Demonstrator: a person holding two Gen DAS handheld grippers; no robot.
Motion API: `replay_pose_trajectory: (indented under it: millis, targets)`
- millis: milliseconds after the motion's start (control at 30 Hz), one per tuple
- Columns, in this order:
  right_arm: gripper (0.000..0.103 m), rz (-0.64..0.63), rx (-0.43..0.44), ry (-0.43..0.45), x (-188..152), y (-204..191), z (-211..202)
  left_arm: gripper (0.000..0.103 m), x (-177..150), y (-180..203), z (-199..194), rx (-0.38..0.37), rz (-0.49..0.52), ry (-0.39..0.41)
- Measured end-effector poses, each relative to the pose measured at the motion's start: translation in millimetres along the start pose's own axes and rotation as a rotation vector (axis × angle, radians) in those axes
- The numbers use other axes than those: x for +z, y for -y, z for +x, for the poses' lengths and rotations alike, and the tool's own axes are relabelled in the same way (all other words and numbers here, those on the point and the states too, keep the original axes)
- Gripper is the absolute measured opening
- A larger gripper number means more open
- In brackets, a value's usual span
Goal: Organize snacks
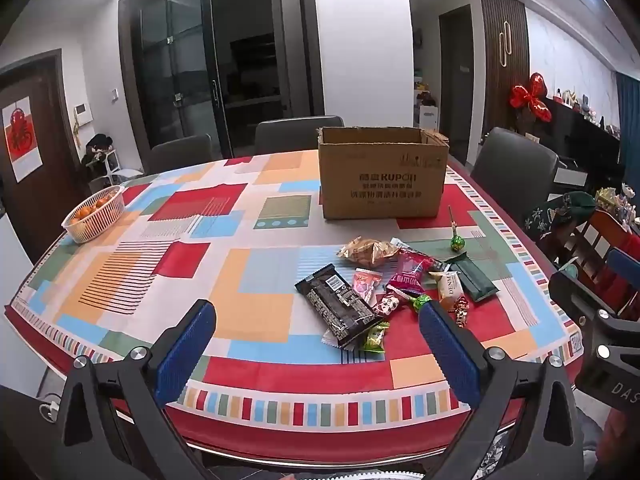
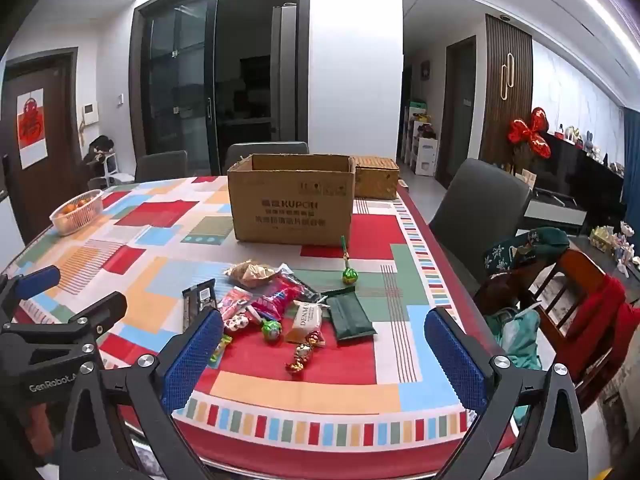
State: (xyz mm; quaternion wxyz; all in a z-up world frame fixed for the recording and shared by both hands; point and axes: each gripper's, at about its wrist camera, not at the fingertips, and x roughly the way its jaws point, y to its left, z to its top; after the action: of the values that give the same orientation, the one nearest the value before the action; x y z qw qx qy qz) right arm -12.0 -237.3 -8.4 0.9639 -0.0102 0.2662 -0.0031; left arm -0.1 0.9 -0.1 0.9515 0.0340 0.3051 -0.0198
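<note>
A pile of wrapped snacks lies on the patterned tablecloth point(image 1: 256, 304): a black bar point(image 1: 338, 306), a dark green pouch point(image 1: 474, 280), a white packet point(image 1: 450, 285), a magenta pack point(image 1: 408, 274) and a green lollipop point(image 1: 455, 242). Behind them stands an open cardboard box point(image 1: 382, 174). My left gripper point(image 1: 316, 322) hovers open over the near table edge, nothing between its blue pads. In the right wrist view my right gripper point(image 2: 324, 330) is open too, above the near edge, with the green pouch point(image 2: 352, 316), the lollipop point(image 2: 349, 276) and the box point(image 2: 292, 200) beyond.
A white basket of oranges point(image 1: 96, 214) sits at the table's far left. A wicker box point(image 2: 376, 178) stands behind the cardboard box. Grey chairs point(image 2: 478, 204) ring the table, and a wooden chair draped with clothes point(image 2: 572, 292) is on the right.
</note>
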Motion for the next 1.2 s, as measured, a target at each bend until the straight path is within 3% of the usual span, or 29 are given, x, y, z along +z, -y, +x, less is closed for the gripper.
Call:
replay_pose_trajectory:
  millis: [1200]
  targets:
    - [0.102, 0.007, 0.005, 0.008, -2, 0, -3, 0.103, 4, 0, -9, 0.024, 0.013, 0.035]
